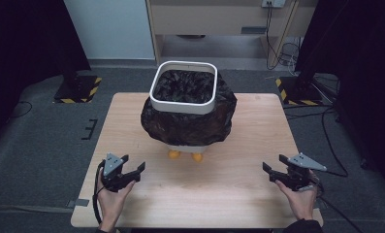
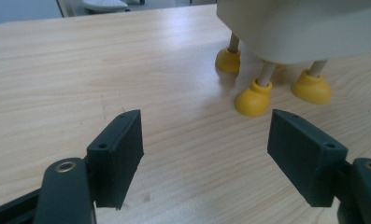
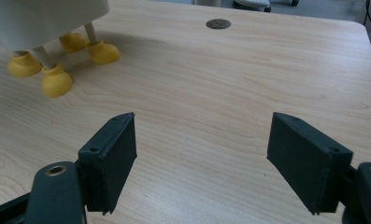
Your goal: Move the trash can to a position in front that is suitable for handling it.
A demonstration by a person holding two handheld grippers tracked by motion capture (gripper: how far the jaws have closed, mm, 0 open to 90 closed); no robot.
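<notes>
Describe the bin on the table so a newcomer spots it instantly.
On the wooden table, toward its far edge and midway across, stands a small white bin with a rounded-square rim. A black bag lines it and drapes over its sides. Its short legs end in yellow feet, unlike anything nearby.

Plenty of open wood on the table [image 1: 238,179] between the left gripper [image 1: 134,165] and the right gripper [image 1: 273,164], so either can slide inward along the near edge with nothing in the way. The one big obstacle is the white bin [image 1: 183,104] sitting mid-table, with its black bag [image 1: 180,127] bulging out past the rim on all sides. Underneath, the yellow feet [image 2: 253,100] leave low gaps. Both sets of jaws are spread wide with bare tabletop between them.
</notes>
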